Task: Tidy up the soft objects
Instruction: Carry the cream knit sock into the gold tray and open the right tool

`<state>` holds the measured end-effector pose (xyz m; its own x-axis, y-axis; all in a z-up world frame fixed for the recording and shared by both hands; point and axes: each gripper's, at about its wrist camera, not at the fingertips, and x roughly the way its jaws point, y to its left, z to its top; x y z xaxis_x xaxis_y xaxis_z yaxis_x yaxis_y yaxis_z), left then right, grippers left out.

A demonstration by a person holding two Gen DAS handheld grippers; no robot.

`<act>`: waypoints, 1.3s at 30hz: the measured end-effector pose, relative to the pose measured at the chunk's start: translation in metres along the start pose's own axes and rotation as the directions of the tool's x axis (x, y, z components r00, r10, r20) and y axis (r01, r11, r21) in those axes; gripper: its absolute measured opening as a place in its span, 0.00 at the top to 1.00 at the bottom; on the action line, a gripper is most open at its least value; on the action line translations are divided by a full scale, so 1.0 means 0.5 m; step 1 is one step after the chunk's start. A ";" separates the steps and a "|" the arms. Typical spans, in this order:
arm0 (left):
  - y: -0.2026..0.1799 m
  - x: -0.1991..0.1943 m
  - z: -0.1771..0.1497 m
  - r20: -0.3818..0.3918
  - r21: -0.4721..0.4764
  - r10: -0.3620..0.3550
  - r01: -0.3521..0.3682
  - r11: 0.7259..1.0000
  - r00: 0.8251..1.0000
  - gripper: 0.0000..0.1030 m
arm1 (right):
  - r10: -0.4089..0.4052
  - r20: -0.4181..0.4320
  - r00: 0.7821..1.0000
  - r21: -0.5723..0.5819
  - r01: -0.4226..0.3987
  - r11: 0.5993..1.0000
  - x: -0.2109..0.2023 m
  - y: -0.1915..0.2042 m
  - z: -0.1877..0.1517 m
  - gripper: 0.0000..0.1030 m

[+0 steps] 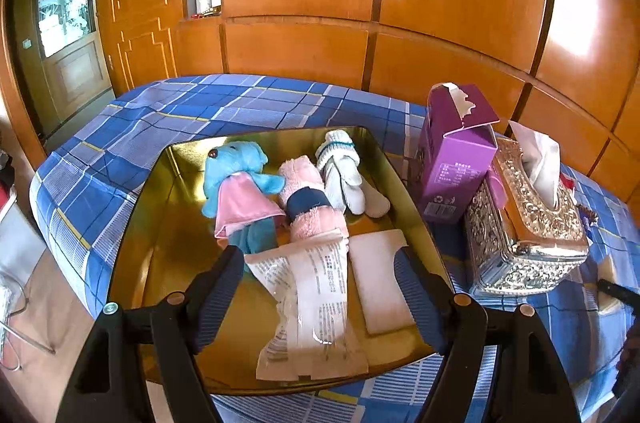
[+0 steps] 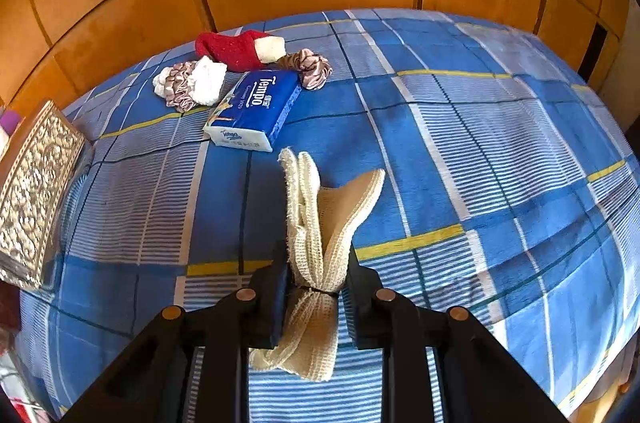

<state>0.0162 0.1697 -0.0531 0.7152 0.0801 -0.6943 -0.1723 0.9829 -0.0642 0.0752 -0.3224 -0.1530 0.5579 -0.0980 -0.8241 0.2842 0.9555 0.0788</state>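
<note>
Black tongs fill the bottom of both views. Left tongs [image 1: 320, 287] stand apart with nothing pressed between them, hovering over the near half of a gold tray [image 1: 160, 263] that sits on the blue plaid bed [image 1: 168, 111]. Between the spread fingers, low in the frame, lie a clear printed wrapper [image 1: 308, 307] and, just to its right, a flat white pad [image 1: 380, 283]. Farther back in the tray, side by side, are a blue plush elephant [image 1: 236, 179] in a pink dress, a rolled pink towel [image 1: 310, 203] with a dark band, and a bundled pair of white gloves [image 1: 344, 175]. Right of the tray stand a purple carton [image 1: 456, 159] and an ornate silver tissue box [image 1: 524, 227].

Right tongs [image 2: 318, 287] are clamped on a cream knitted cloth bundle [image 2: 320, 223], tied with a dark band at the grip and held above the bed [image 2: 480, 151]. In the upper left of that view a blue tissue pack [image 2: 256, 107] lies on the cover, with a red and white sock [image 2: 240, 49], a scrunchie [image 2: 310, 67] and a white cloth with another scrunchie [image 2: 192, 85] near it. At the left edge, the silver box [image 2: 36, 191] shows again.
</note>
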 end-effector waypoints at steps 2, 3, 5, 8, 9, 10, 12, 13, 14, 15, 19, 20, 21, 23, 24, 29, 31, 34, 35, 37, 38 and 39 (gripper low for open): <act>0.004 -0.004 -0.003 0.004 -0.003 -0.003 0.003 1.000 1.000 0.24 | -0.007 -0.015 1.000 -0.023 0.007 1.000 0.005 0.010 0.011 0.81; 0.006 -0.005 -0.004 0.004 -0.003 -0.003 0.003 1.000 1.000 0.24 | -0.008 -0.023 1.000 -0.037 0.008 0.999 0.007 0.017 0.018 0.81; 0.013 -0.004 -0.004 0.002 -0.010 -0.001 0.001 1.000 1.000 0.24 | -0.005 -0.034 0.999 -0.051 0.003 0.999 0.010 0.030 0.033 0.82; 0.024 -0.004 -0.003 0.003 -0.025 0.002 -0.002 1.000 1.000 0.24 | 0.007 -0.019 1.000 -0.067 -0.008 0.998 0.002 0.059 0.060 0.82; 0.027 -0.004 -0.002 0.003 -0.028 0.002 -0.002 1.000 1.000 0.24 | 0.012 -0.009 1.000 -0.077 -0.013 0.997 -0.004 0.069 0.068 0.82; 0.030 -0.004 -0.002 0.004 -0.033 0.002 -0.002 0.999 1.000 0.24 | 0.019 0.002 1.000 -0.091 -0.019 0.996 -0.011 0.084 0.078 0.82; 0.035 -0.002 0.000 0.001 -0.038 0.006 -0.006 0.999 1.000 0.24 | 0.035 0.020 0.999 -0.115 -0.033 0.993 -0.024 0.110 0.097 0.82; 0.037 -0.001 0.000 0.001 -0.042 0.007 -0.007 0.999 1.000 0.24 | 0.045 0.036 0.998 -0.140 -0.039 0.989 -0.035 0.131 0.113 0.82; 0.039 -0.001 -0.001 0.002 -0.045 0.009 -0.009 0.999 1.000 0.24 | 0.057 0.053 0.997 -0.164 -0.048 0.985 -0.046 0.153 0.129 0.82; 0.041 0.000 -0.001 0.002 -0.049 0.011 -0.011 0.999 1.000 0.24 | 0.069 0.066 0.995 -0.182 -0.056 0.982 -0.055 0.170 0.140 0.82; 0.061 0.003 0.004 0.002 -0.067 0.027 -0.027 0.997 1.000 0.24 | 0.157 0.128 0.979 -0.293 -0.114 0.949 -0.116 0.285 0.195 0.82; 0.065 0.003 0.005 0.003 -0.071 0.032 -0.031 0.997 0.999 0.24 | 0.198 0.138 0.970 -0.328 -0.144 0.934 -0.137 0.325 0.206 0.82; 0.072 0.002 0.007 0.005 -0.077 0.038 -0.038 0.996 0.999 0.24 | 0.233 0.144 0.962 -0.353 -0.170 0.920 -0.153 0.355 0.212 0.82; 0.091 -0.001 0.009 0.007 -0.095 0.063 -0.062 0.994 0.998 0.24 | 0.321 0.138 0.937 -0.412 -0.240 0.879 -0.189 0.422 0.215 0.82; 0.101 -0.005 0.009 0.009 -0.105 0.071 -0.069 0.992 0.997 0.24 | 0.373 0.122 0.920 -0.450 -0.284 0.847 -0.207 0.463 0.210 0.82; 0.160 -0.028 0.020 0.038 -0.172 0.137 -0.128 0.977 0.990 0.24 | 0.531 -0.035 0.847 -0.609 -0.439 0.660 -0.255 0.656 0.110 0.82; 0.181 -0.033 0.021 0.048 -0.197 0.155 -0.143 0.970 0.987 0.24 | 0.550 -0.128 0.825 -0.623 -0.498 0.603 -0.242 0.721 0.052 0.82; 0.203 -0.033 0.020 0.043 -0.228 0.172 -0.159 0.961 0.984 0.24 | 0.526 -0.221 0.821 -0.624 -0.534 0.571 -0.202 0.786 -0.031 0.82; 0.206 -0.033 0.018 0.042 -0.232 0.173 -0.159 0.960 0.984 0.24 | 0.519 -0.241 0.820 -0.621 -0.541 0.567 -0.191 0.797 -0.047 0.82; 0.207 -0.034 0.017 0.043 -0.232 0.168 -0.154 0.960 0.985 0.24 | 0.489 -0.293 0.822 -0.620 -0.552 0.557 -0.160 0.823 -0.097 0.82; 0.206 -0.032 0.018 0.044 -0.230 0.161 -0.146 0.962 0.986 0.24 | 0.477 -0.300 0.826 -0.626 -0.548 0.555 -0.152 0.828 -0.110 0.82; 0.202 -0.032 0.017 0.046 -0.225 0.155 -0.141 0.964 0.987 0.24 | 0.464 -0.310 0.830 -0.629 -0.545 0.555 -0.140 0.835 -0.128 0.82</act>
<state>-0.0070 0.2693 -0.0424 0.7099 0.2392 -0.6624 -0.4194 0.8992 -0.1248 0.1049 0.1009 -0.0982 0.3536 0.4480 -0.8211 -0.6363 0.7586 0.1399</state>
